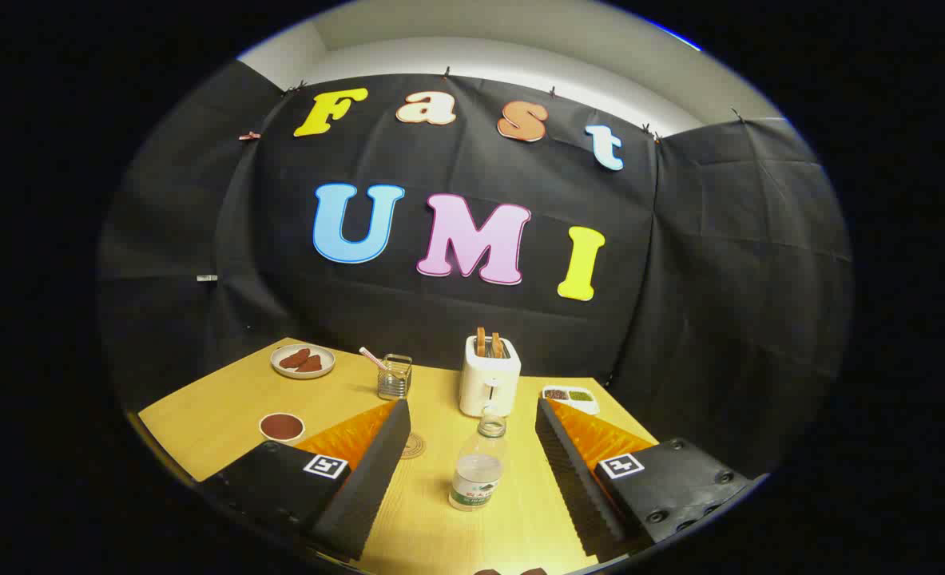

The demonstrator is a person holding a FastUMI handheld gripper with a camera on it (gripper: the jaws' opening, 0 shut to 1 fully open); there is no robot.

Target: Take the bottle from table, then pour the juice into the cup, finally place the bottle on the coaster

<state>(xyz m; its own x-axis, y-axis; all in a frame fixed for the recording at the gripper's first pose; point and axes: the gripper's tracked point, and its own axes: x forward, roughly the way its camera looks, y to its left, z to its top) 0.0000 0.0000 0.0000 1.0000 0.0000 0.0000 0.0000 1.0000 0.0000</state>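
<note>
The clear plastic bottle with a green-and-white label (477, 471) stands upright on the light wooden table (216, 423), low in the centre of the frame, between the two fingers and touching neither. Its cap appears to be off, which would suit pouring, though the neck is too small to confirm. The gripper (472, 471) is held level with the bottle's lower body, fingers spread wide with clear gaps on both sides; nothing is held. This alignment suggests the approach for the first step, taking the bottle, which is not yet done. Left of the bottle, partly hidden by the left finger, lies a round woven coaster (413, 445), the final placement target. Beyond it, left of centre, stands a small clear glass cup with a striped straw (395, 377), positioned within short reach for pouring. A white toaster with two slices (489, 377) stands directly behind the bottle. A grey plate with brown pieces (303, 360) sits at the far left.
</note>
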